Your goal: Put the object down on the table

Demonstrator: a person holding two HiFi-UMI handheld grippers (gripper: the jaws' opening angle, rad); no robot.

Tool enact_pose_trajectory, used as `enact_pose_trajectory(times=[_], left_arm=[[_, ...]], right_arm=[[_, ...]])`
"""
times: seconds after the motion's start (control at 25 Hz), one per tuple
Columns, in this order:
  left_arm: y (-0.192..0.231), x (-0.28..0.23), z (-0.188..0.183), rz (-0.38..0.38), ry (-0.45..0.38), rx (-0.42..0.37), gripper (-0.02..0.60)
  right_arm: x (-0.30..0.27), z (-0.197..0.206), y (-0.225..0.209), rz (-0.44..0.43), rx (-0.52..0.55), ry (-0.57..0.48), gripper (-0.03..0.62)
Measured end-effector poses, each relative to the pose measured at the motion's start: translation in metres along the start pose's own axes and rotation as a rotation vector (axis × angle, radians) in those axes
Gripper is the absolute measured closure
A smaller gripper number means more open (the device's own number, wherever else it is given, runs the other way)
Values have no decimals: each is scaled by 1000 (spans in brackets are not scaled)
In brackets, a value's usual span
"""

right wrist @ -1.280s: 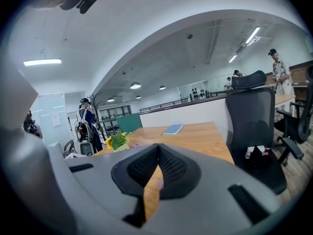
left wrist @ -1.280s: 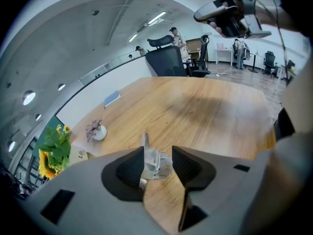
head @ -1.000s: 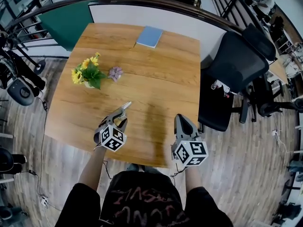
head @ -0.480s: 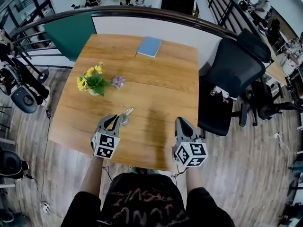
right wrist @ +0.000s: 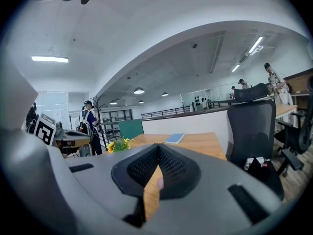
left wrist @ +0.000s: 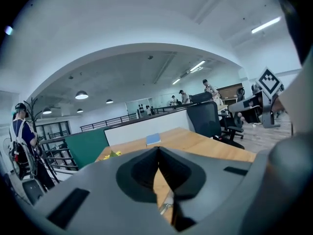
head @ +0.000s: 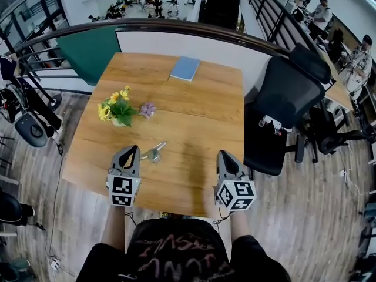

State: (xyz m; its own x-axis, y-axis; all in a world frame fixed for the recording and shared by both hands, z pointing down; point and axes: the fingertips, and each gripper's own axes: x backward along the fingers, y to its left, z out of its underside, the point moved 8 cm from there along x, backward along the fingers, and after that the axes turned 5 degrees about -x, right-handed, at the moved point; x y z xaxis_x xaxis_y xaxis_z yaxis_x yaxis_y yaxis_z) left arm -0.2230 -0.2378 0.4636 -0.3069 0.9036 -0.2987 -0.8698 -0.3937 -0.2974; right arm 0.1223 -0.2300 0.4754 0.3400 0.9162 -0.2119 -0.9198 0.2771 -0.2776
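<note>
A small silver metal object (head: 154,152) lies flat on the wooden table (head: 194,128), just right of my left gripper's tip. My left gripper (head: 130,150) rests near the table's front left, its jaws shut and empty, apart from the object. In the left gripper view the jaws meet at their tips (left wrist: 158,150), and a bit of the metal object (left wrist: 167,205) shows through the gap below them. My right gripper (head: 224,155) is near the front right edge, shut with nothing in it; its jaws also meet in the right gripper view (right wrist: 159,147).
A small pot of yellow flowers (head: 117,107) and a purple flower (head: 147,109) stand at the table's left. A blue notebook (head: 185,68) lies at the far edge. A black office chair (head: 288,93) stands off the right side. A railing runs behind the table.
My left gripper let go of the metal object, drew back toward me and to the left, and its jaws came together. The object now lies on the table. The right gripper stayed put.
</note>
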Motion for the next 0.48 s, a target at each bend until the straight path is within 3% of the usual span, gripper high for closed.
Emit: enact_pose_trajectory(times=[0.2, 0.48], left_arm=[[12, 15, -7, -52, -60, 58, 571], [20, 27, -17, -90, -129, 61, 571]], right_arm=[[1, -3, 1, -2, 38, -9, 589], [0, -9, 1, -7, 50, -35, 589]])
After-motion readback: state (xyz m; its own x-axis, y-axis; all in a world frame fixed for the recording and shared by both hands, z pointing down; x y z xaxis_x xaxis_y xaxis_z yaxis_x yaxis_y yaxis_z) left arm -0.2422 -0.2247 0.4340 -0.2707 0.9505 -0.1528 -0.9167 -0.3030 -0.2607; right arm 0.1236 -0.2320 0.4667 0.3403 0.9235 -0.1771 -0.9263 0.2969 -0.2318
